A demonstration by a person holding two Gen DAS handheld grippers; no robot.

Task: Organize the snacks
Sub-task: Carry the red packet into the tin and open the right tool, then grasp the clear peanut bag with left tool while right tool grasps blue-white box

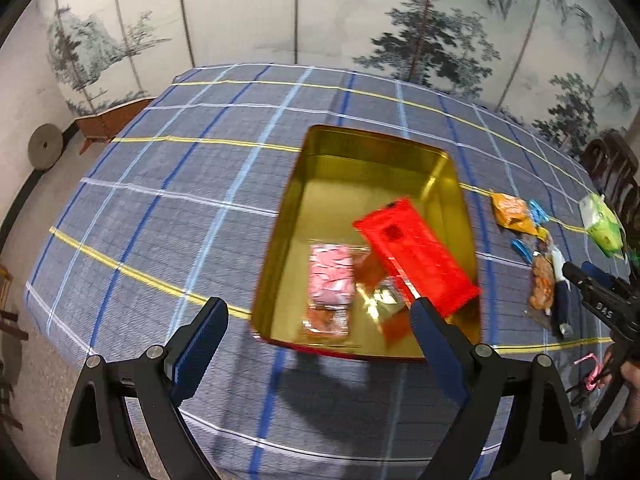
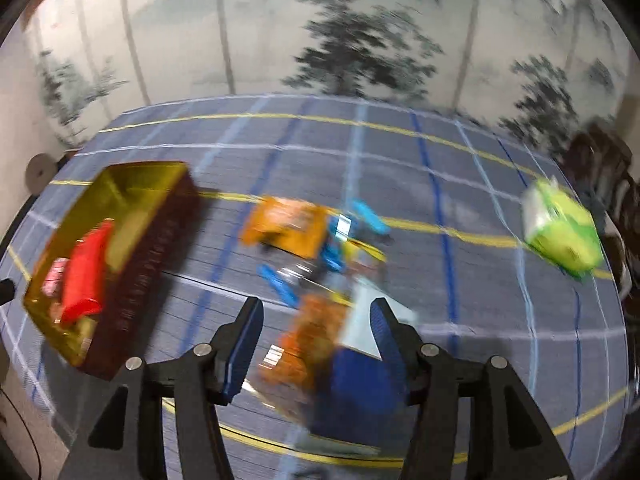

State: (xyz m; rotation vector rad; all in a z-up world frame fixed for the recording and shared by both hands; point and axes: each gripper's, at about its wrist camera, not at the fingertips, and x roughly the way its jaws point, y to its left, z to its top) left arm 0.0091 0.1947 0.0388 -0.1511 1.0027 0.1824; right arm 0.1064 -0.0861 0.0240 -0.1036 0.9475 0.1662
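Judging by the gold tin, you are partway: a pink packet and red packet sit inside. Beside it, an orange packet, green pack and other snacks wait. Your left gripper and right gripper are both spread wide, holding nothing.

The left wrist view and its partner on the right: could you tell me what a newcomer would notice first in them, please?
The eye lands on the gold tin mid-table on the blue plaid cloth, with a bright red packet tilted over its right side and a pink packet flat on its floor. Right of the tin lies a loose cluster of snacks, led by an orange packet, and farther right a green pack.
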